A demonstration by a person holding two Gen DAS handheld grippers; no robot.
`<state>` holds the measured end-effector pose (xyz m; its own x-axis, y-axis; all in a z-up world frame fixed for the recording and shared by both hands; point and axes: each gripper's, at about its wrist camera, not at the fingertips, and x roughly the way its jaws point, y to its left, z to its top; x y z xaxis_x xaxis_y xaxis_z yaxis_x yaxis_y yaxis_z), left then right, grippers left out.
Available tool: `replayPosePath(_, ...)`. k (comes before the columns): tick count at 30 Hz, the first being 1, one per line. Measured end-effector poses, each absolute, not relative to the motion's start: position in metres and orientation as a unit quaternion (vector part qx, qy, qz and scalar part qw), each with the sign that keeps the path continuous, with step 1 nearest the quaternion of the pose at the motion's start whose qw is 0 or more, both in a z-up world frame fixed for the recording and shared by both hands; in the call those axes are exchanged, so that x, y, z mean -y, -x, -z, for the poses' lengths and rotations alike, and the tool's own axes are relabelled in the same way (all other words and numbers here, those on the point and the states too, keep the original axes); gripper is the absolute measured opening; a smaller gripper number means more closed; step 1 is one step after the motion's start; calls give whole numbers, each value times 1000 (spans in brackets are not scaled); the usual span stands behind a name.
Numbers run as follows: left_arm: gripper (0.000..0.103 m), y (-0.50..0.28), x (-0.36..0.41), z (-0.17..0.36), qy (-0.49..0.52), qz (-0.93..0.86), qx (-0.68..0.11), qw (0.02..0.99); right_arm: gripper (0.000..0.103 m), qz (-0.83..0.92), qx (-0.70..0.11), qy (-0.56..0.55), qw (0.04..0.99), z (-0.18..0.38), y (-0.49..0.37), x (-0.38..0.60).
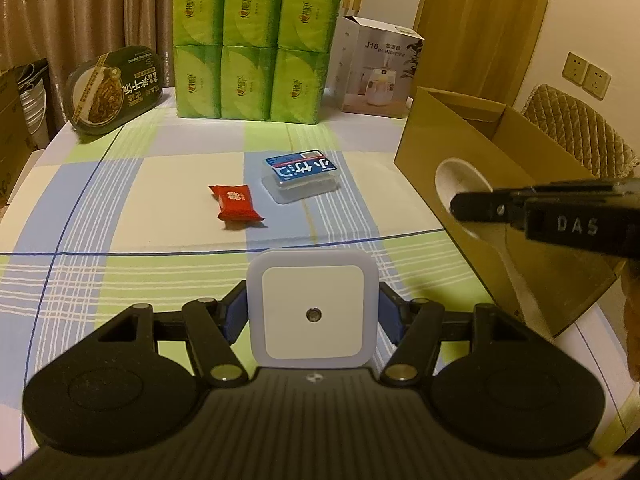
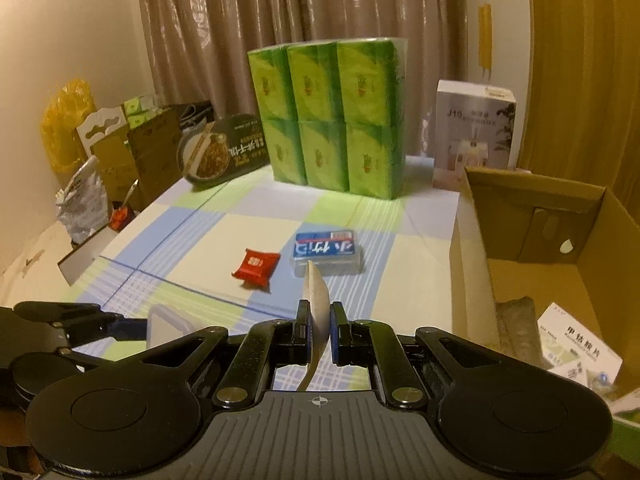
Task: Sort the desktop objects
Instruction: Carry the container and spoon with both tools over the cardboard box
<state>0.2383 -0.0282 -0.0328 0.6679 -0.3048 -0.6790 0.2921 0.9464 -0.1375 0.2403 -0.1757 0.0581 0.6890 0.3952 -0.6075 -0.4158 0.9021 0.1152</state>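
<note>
While both grippers are hanging above the checked tablecloth (image 1: 120,216), the scene is reading as follows:

Night light: the square white night light (image 1: 312,312) is sitting clamped between the blue pads of the left gripper (image 1: 312,316), its face turned to the camera.
Spoon: the white ceramic spoon (image 2: 318,304) is being pinched on edge by the right gripper (image 2: 319,332), jaws clenched on it, bowl pointing forward, handle trailing back.
Spoon, left view: its bowl is showing in front of the cardboard box (image 1: 480,140).
Snack packet: the red snack packet (image 1: 236,202) is lying on the cloth, just beside the blue-labelled clear plastic box (image 1: 302,176).
Cardboard box: standing open at the right edge, holding a white medicine carton (image 2: 580,340).
Back row: green tissue multipack (image 1: 256,44), humidifier box (image 1: 380,68), dark noodle bowl (image 1: 116,88) leaning upright.
</note>
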Motion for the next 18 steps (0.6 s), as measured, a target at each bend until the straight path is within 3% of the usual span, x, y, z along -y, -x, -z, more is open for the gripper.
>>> replayPosePath(18,60,-249,53,31,-12,181,-371,911,5,-207,-300,-5,931,-80,-252,205)
